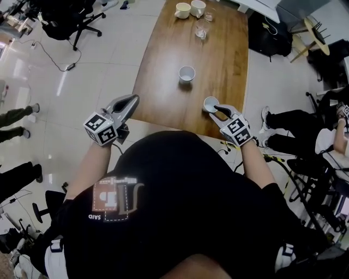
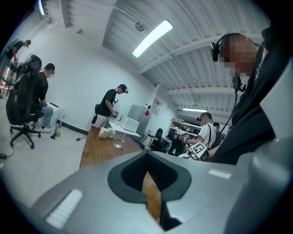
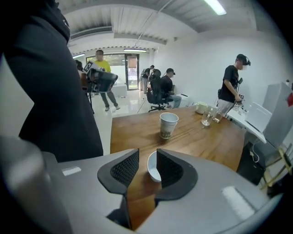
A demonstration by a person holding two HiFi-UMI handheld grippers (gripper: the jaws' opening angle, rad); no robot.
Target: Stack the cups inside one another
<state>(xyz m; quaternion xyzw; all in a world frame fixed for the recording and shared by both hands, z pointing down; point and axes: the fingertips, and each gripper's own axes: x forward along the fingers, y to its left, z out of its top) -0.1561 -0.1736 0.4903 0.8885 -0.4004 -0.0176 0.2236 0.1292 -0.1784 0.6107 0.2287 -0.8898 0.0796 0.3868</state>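
One white paper cup stands upright in the middle of the wooden table. A second white cup sits near the table's front edge. My right gripper points down at it and is open. The cup's rim shows in the gap close to the right-hand pad, and a gap separates it from the other pad. The rest of that cup is hidden behind the finger. My left gripper is shut and empty, level, at the table's front left corner.
At the table's far end stand two cream mugs and two clear glasses. An office chair is on the floor at the far left. A seated person's legs are right of the table, and others stand around the room.
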